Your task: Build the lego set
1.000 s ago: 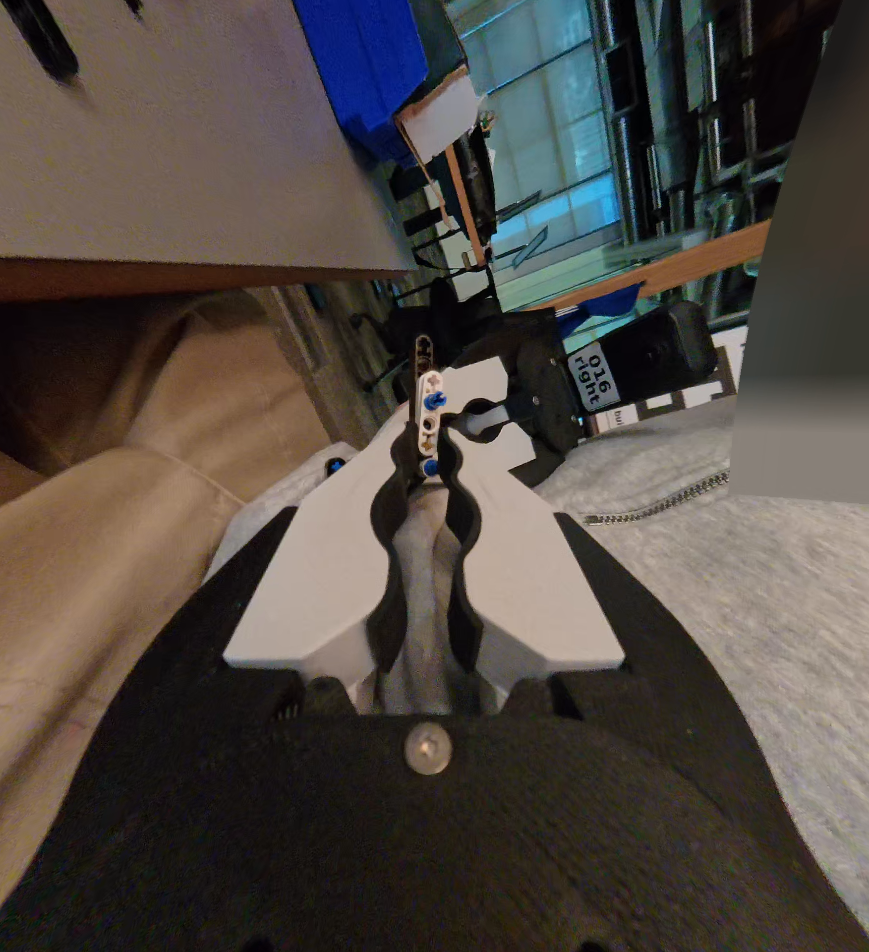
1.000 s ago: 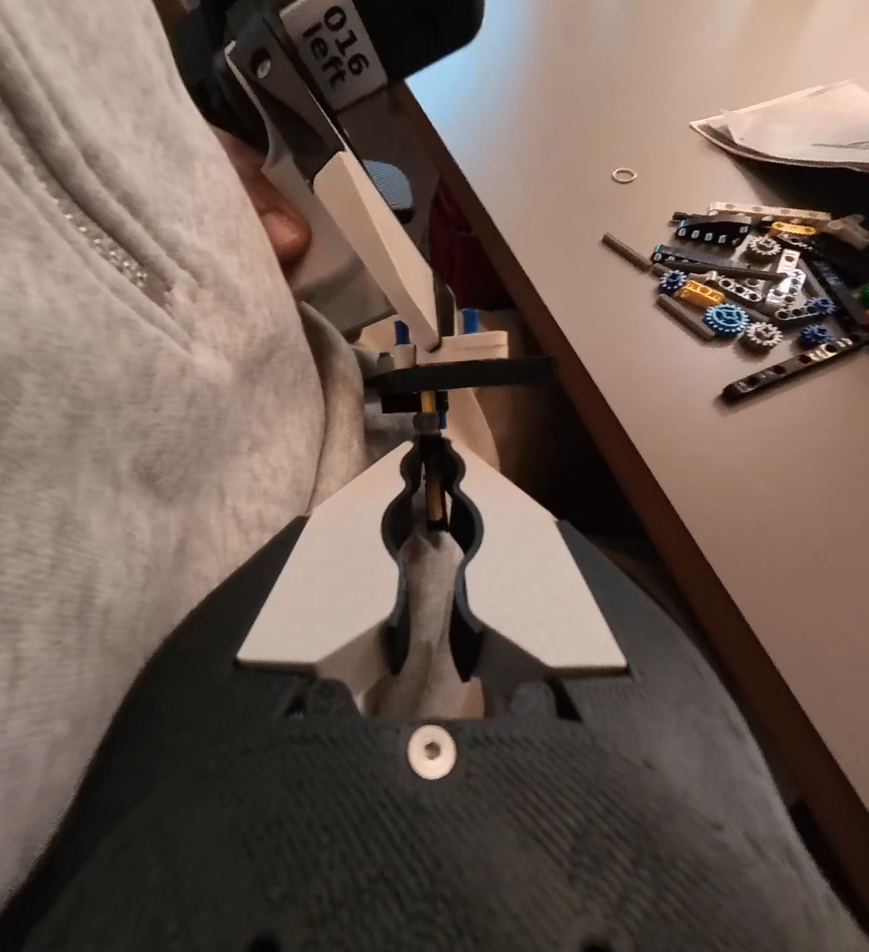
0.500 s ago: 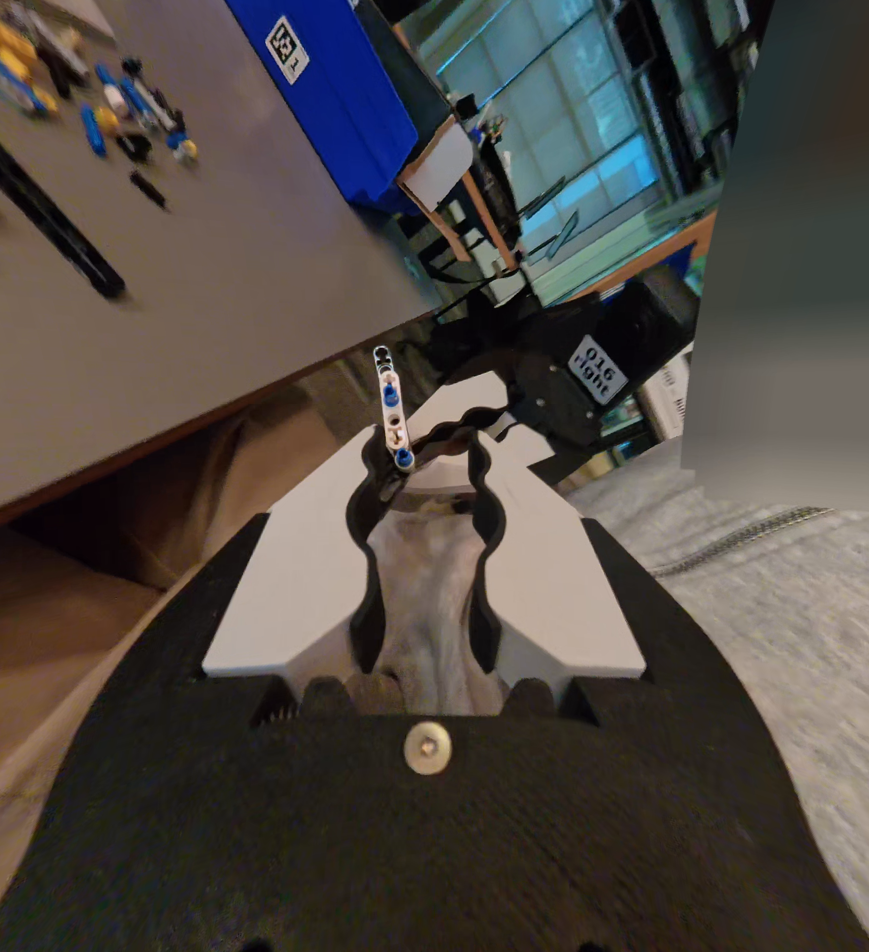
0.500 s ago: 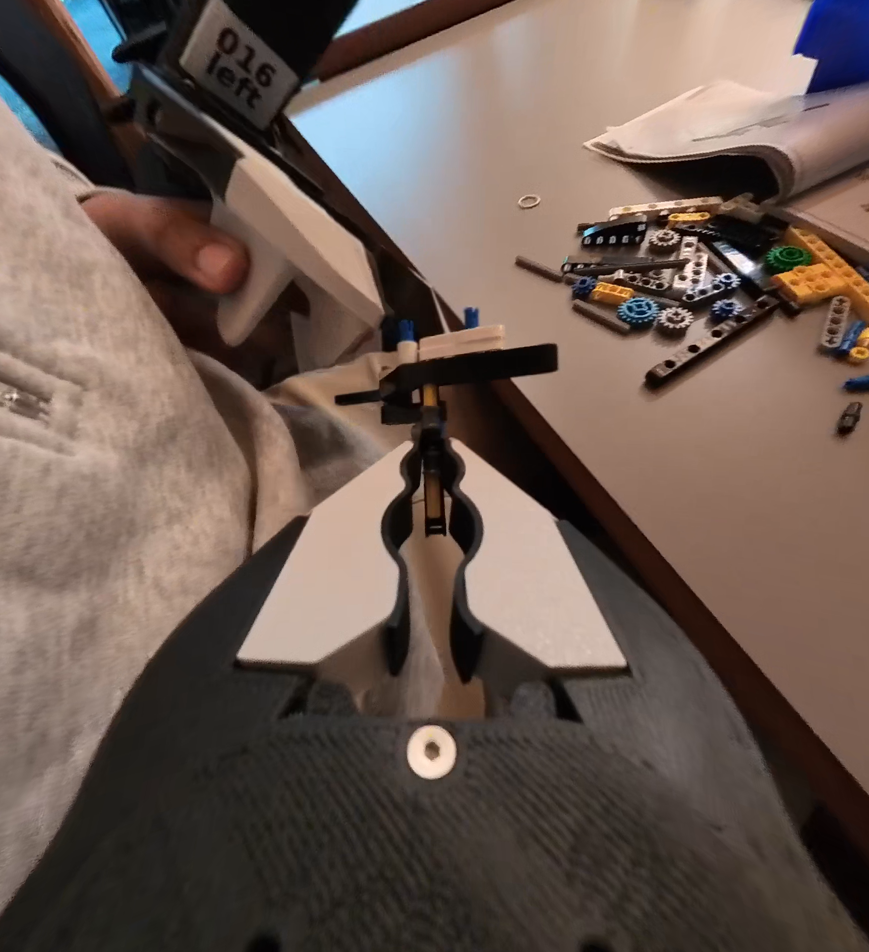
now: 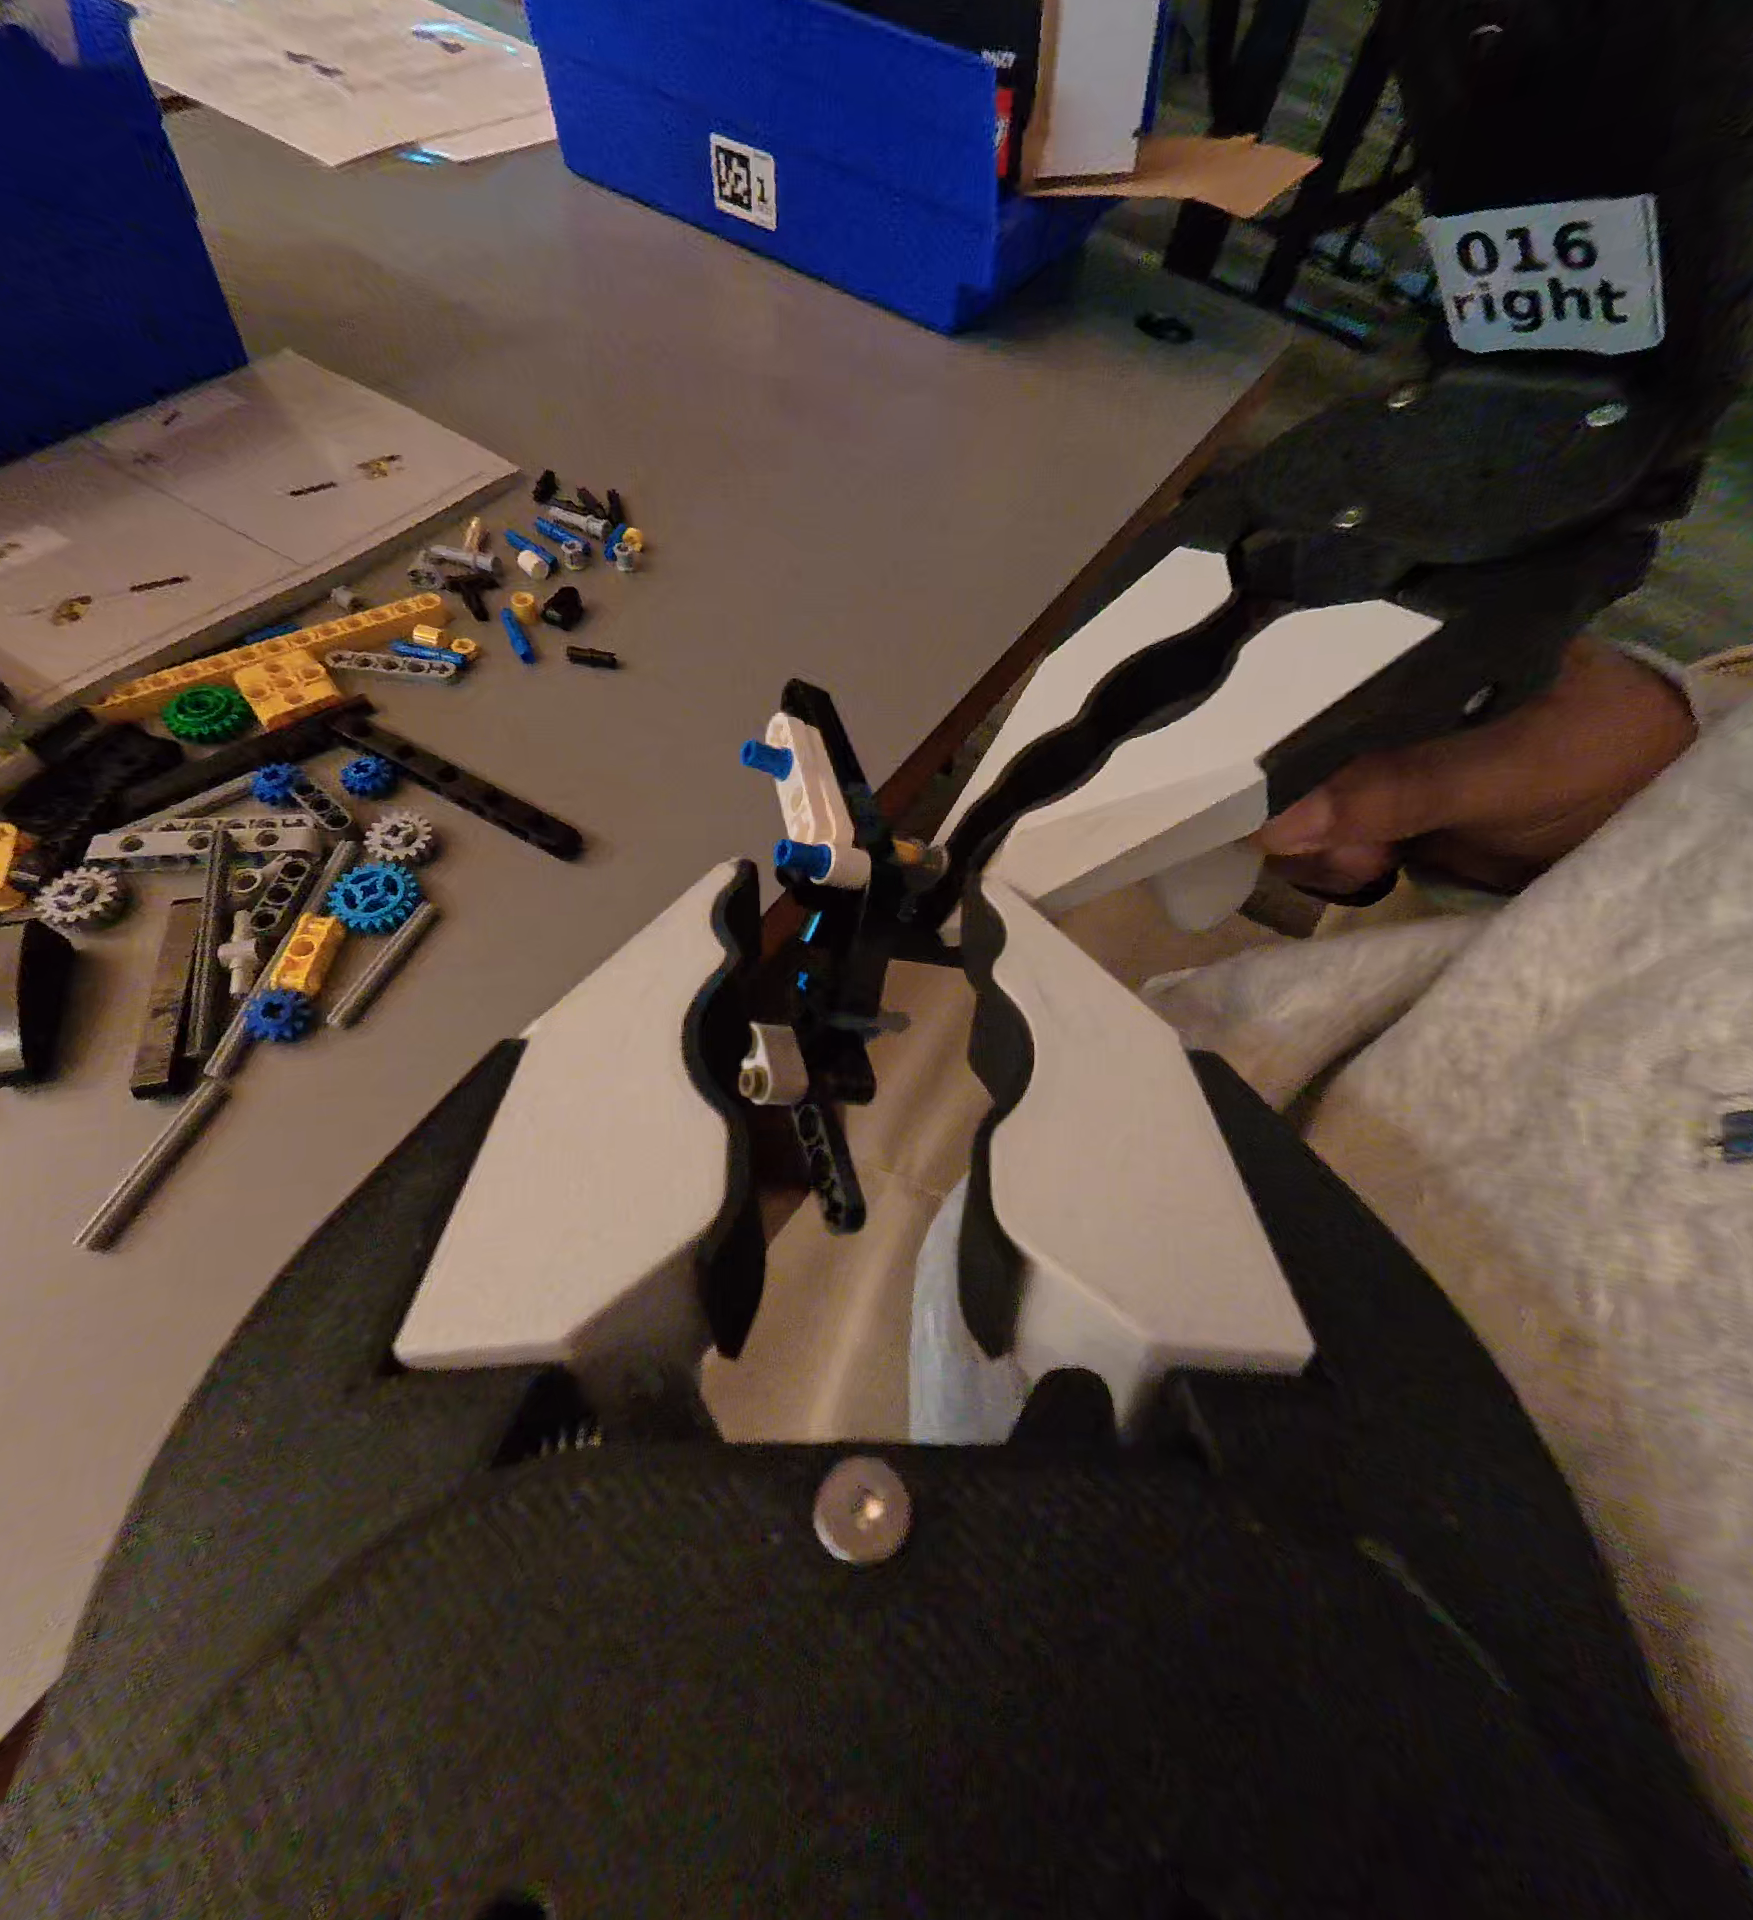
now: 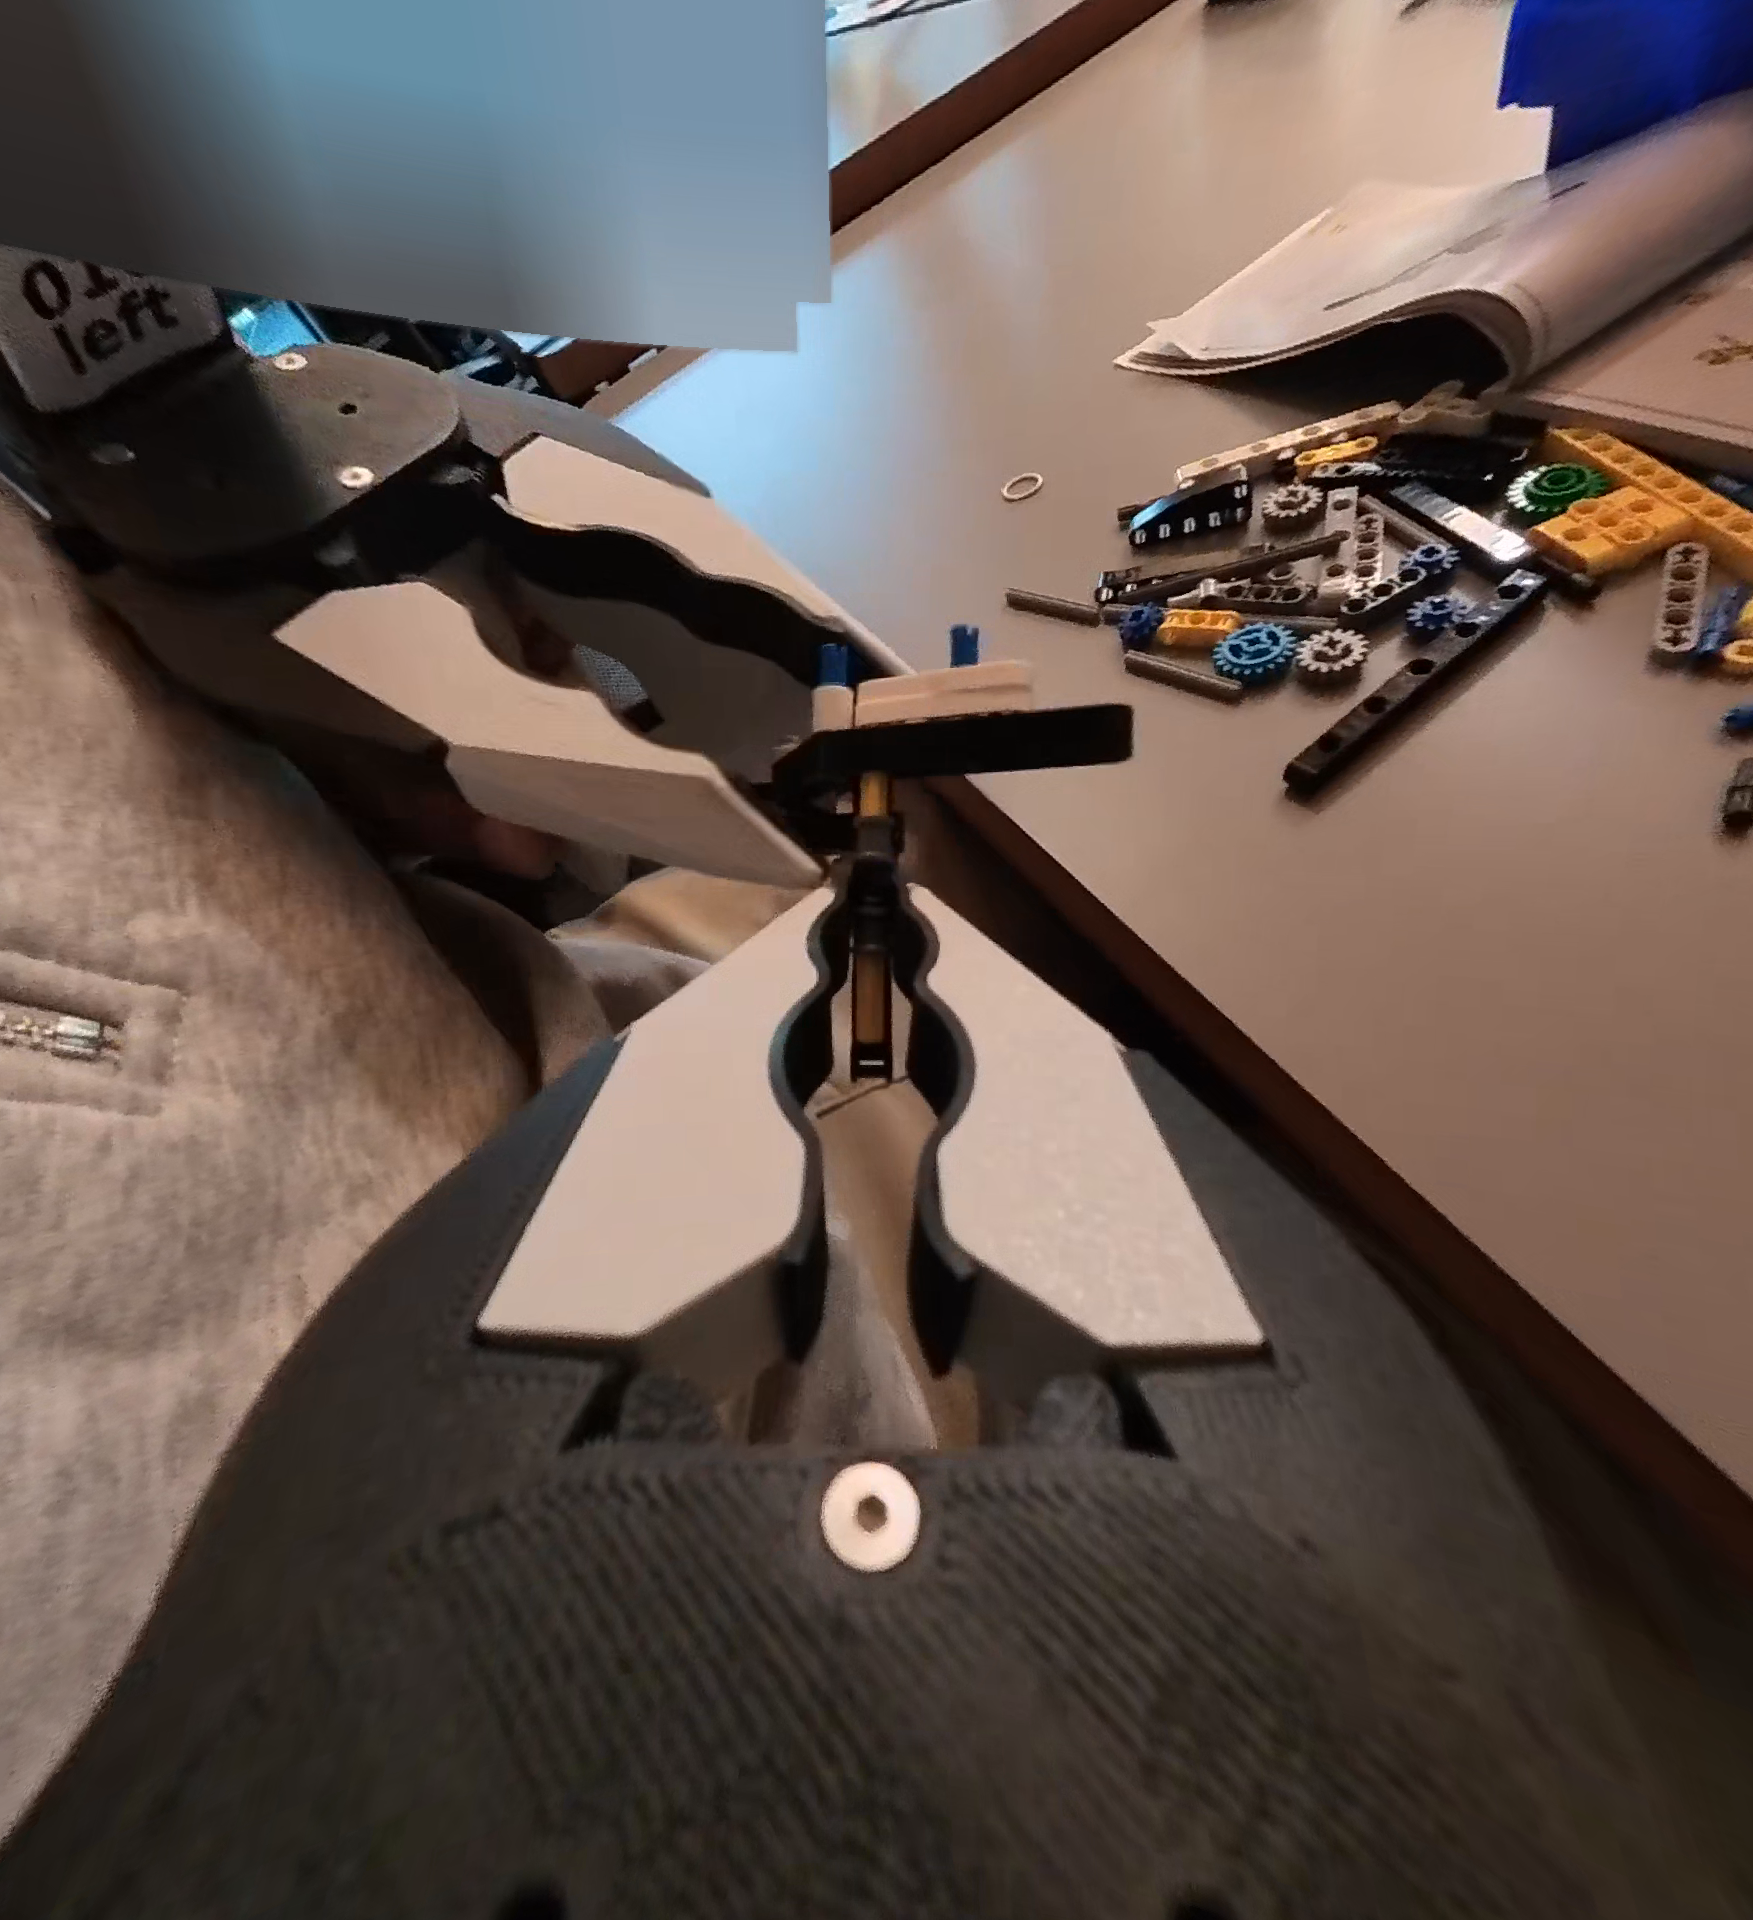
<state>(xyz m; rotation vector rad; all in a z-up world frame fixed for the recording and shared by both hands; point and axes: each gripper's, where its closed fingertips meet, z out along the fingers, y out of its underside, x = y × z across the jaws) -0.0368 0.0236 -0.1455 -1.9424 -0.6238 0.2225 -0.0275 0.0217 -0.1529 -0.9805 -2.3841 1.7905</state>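
Observation:
A small lego assembly [image 5: 830,831] of black beams, a white beam and blue pins hangs over my lap by the table edge. My right gripper [image 6: 872,899] is shut on its yellow and black axle [image 6: 870,997] and reaches in from the upper right in the left wrist view [image 5: 939,883]. My left gripper [image 5: 856,894] is open, its jaws spread wide on either side of the assembly. It comes in from the left in the right wrist view [image 6: 815,753]. Loose lego pieces [image 5: 280,831] lie on the grey table [image 5: 747,416].
Among the loose pieces [image 6: 1423,582] are a yellow beam frame [image 6: 1661,509], a green gear [image 6: 1563,488] and a long black beam [image 5: 456,774]. An open instruction booklet [image 5: 176,520] and two blue bins [image 5: 799,135] stand behind. A grey hoodie [image 6: 176,1143] fills the near side. The tips of both grippers are at nearly the same place.
My left gripper has opened and let go of the white beam. Both grippers rose from under the table edge, and the tabletop has come into view. The right gripper stays shut on the assembly.

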